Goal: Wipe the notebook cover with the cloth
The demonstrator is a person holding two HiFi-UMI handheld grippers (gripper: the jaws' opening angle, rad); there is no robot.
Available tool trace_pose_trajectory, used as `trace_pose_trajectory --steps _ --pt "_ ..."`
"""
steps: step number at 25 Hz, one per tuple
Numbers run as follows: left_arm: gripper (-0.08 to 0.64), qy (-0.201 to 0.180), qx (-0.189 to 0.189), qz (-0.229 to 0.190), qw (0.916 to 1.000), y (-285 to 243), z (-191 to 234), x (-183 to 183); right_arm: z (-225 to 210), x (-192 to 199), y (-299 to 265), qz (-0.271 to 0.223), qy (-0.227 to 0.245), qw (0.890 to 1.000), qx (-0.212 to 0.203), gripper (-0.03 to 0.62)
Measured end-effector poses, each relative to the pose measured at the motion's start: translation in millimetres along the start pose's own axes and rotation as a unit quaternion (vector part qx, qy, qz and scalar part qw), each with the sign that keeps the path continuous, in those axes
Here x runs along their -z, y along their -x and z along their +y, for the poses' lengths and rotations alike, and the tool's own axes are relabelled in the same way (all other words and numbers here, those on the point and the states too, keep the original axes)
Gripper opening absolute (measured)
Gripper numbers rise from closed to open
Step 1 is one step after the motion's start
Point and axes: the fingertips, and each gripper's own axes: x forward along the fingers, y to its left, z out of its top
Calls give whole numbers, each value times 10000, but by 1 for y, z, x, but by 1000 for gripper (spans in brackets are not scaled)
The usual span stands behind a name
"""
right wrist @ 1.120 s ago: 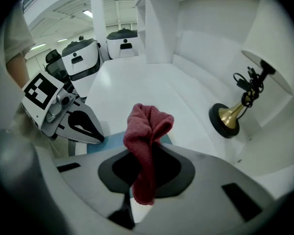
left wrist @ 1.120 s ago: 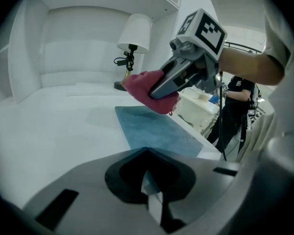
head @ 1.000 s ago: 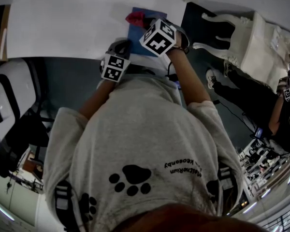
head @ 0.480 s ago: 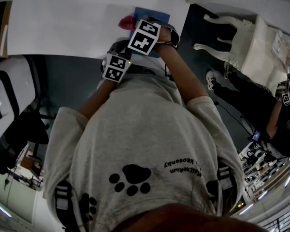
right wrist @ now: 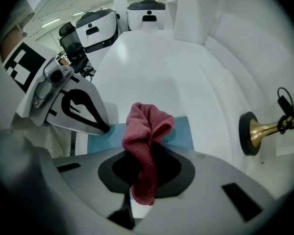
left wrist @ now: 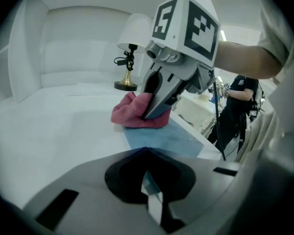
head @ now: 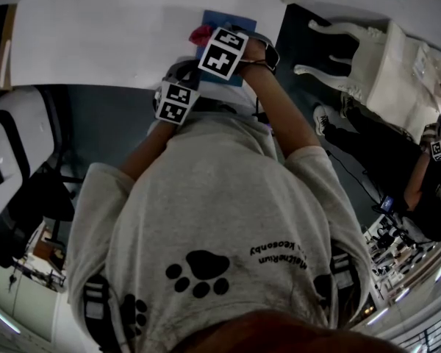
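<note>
As the wipe stood: the right gripper pinched a bunched red terry cloth, whose free fold rested on the far corner of the flat blue notebook, partly past its edge.
Left gripper: jaws pressed together on the blue notebook's near corner, apparently pinning it to the white table top.
Risk, slide: likely if that corner pinch slipped, since a sideways stroke would drag the blue notebook over the smooth table.
Risk, overrun: the cloth sat at the notebook's edge, so another stroke could leave the cover.
Risk, scrape: harder pressure could bring bare jaw tips onto the cover.
Change over the last second: right gripper and cloth swept toward the notebook's left edge, then eased slightly back; the left gripper stayed put.
</note>
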Motion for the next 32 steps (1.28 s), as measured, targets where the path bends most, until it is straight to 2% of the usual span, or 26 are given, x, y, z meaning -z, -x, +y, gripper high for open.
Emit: trace_pose_trajectory --steps 19,28,32 --pt "12 -26 -17 7 10000 -2 -1 1 -5 92 13 483 -721 9959 243 61" --pt "12 -35 -67 -1 10000 -7 -4 0 -7 158 17 843 -1233 9883 318 61" --pt "12 11 -96 -17 10000 -6 -4 1 -7 176 25 771 -1566 9838 397 61"
